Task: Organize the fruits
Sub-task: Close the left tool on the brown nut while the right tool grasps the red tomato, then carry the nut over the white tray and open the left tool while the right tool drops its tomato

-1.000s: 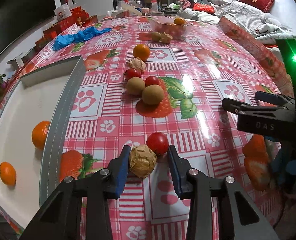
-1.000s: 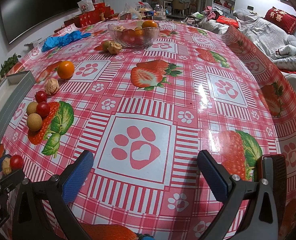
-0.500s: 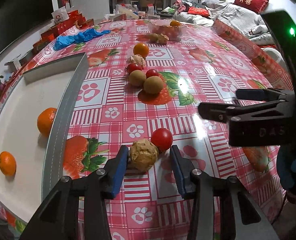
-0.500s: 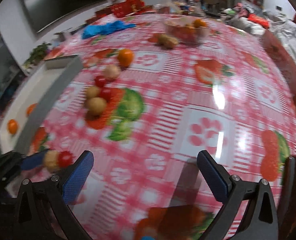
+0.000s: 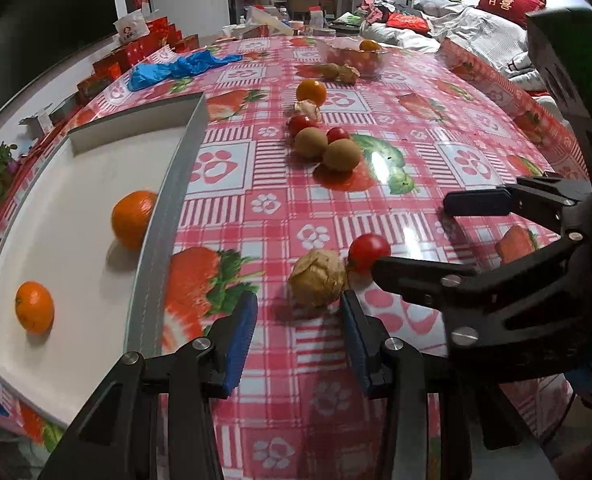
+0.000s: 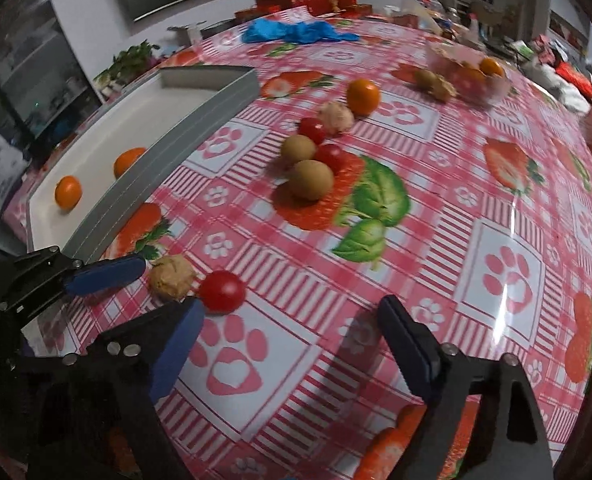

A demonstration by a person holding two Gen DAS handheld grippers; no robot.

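My left gripper (image 5: 296,332) is open just short of a tan walnut (image 5: 317,283) on the tablecloth; it also shows in the right wrist view (image 6: 127,284). A red cherry tomato (image 5: 369,252) touches the walnut's right side. My right gripper (image 6: 291,344) is open and empty, its left finger close beside the tomato (image 6: 221,291) and walnut (image 6: 171,277). A white tray (image 5: 75,248) on the left holds two oranges (image 5: 133,219) (image 5: 34,306).
Farther back lie two brown kiwis (image 5: 340,155), two more tomatoes, another walnut and an orange (image 5: 311,91). A glass bowl of fruit (image 5: 356,56) stands at the far end. Blue gloves (image 5: 179,68) lie far left.
The left gripper has drawn back, so the walnut now lies ahead of its fingertips. The right gripper has swung left and down toward the tomato and walnut.
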